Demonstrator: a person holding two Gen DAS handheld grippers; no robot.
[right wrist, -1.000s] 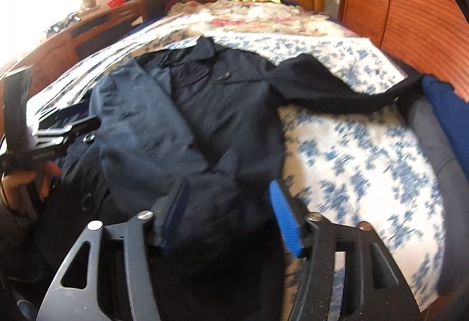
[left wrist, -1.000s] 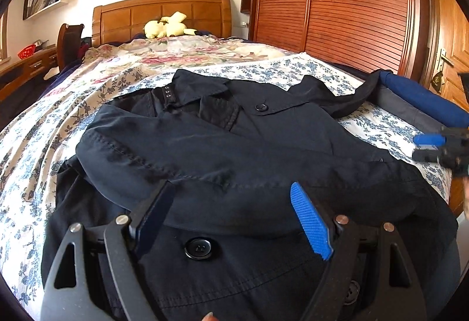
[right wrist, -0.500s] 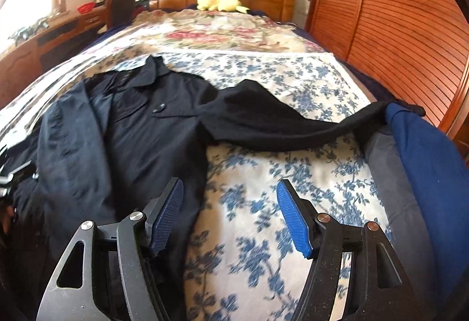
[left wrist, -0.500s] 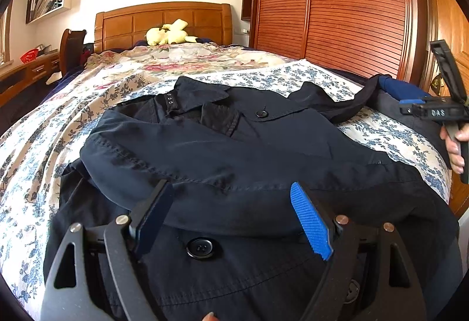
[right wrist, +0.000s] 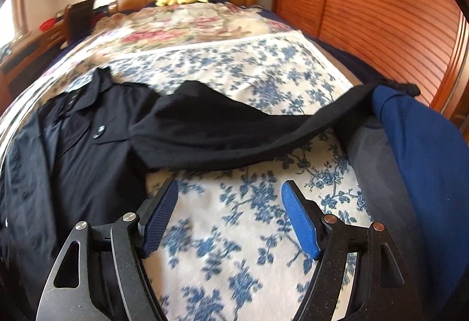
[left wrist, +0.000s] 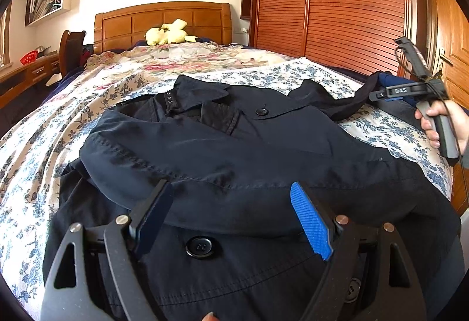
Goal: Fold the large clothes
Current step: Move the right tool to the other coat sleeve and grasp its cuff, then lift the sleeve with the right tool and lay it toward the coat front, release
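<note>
Dark coat (left wrist: 234,162) lies half-folded on the bed (right wrist: 249,65), left gripper (left wrist: 231,218) spread above it, right gripper (right wrist: 230,215) just widening over bare sheet.

I see my right gripper (right wrist: 230,215) over the blue-flowered white bedspread (right wrist: 249,233), its jaws just widened with nothing between them. Ahead, the dark navy button-front coat's (right wrist: 73,150) black sleeve (right wrist: 234,130) stretches right toward a blue fabric bundle (right wrist: 425,159).

The coat's (left wrist: 234,150) hem is cut off by the left wrist view's bottom edge.
</note>
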